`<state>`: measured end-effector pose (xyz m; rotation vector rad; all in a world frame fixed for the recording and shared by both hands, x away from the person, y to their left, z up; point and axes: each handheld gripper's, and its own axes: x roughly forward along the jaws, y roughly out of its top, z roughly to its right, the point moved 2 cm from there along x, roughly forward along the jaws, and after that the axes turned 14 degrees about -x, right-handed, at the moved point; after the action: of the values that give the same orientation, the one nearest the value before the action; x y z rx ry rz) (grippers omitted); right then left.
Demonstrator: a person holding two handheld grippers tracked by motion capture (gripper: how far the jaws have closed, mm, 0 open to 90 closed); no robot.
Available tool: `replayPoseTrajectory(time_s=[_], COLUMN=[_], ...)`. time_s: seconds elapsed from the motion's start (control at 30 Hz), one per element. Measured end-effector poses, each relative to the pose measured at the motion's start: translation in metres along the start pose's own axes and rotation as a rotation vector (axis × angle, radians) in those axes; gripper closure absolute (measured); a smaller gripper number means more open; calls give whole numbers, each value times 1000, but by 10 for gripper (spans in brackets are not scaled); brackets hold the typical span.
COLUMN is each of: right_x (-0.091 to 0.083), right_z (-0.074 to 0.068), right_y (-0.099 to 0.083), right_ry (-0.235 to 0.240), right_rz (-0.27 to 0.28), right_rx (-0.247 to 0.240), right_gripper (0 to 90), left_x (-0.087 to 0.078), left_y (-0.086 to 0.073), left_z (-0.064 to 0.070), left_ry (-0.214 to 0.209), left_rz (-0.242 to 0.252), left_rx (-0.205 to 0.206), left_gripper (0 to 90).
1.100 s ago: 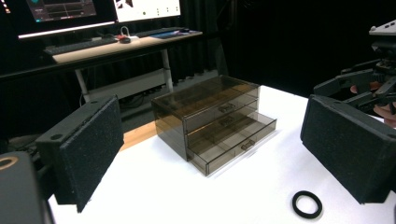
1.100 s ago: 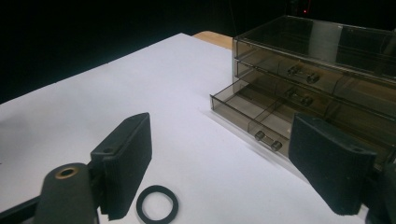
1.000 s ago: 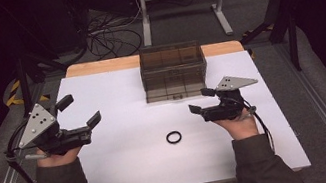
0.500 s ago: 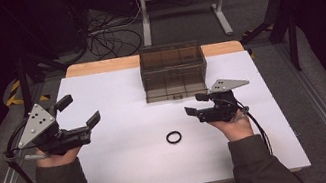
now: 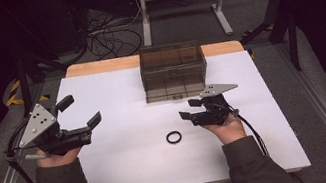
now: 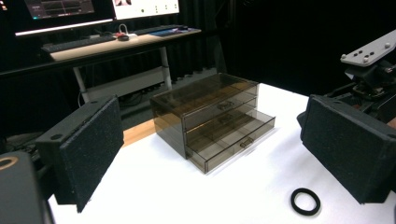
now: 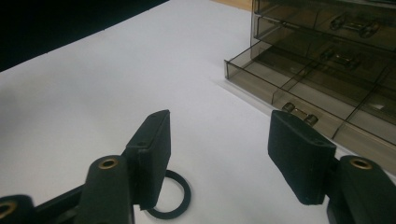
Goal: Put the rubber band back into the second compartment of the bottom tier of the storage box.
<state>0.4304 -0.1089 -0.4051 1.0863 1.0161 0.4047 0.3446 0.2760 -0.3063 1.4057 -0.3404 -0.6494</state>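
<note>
Ring is what I'm working toward, but I'm taking stock from the biggest thing down. My white tabletop is lying mostly bare, giving wide room on every side out to its edges. At the far middle, the smoky drawer box is sitting with its bottom drawer pulled out toward me. I'm holding the left claw well apart near the left edge, jaws spread wide and gripping nothing. I'm hovering the right claw just right of the ring, jaws parted and empty. That small black ring is lying flat in open space, near the tabletop's middle.
</note>
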Motion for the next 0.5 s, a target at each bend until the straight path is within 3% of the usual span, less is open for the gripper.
replayPoseTrajectory(time_s=[0.5], right_x=[13], right_z=[-5], right_y=[-5], right_ry=[19], right_rz=[-52], right_rx=[-15], right_gripper=[478], left_x=[4], left_y=[-2], left_z=[4], left_ry=[-15], left_rz=[-22], left_rx=[14], left_gripper=[68])
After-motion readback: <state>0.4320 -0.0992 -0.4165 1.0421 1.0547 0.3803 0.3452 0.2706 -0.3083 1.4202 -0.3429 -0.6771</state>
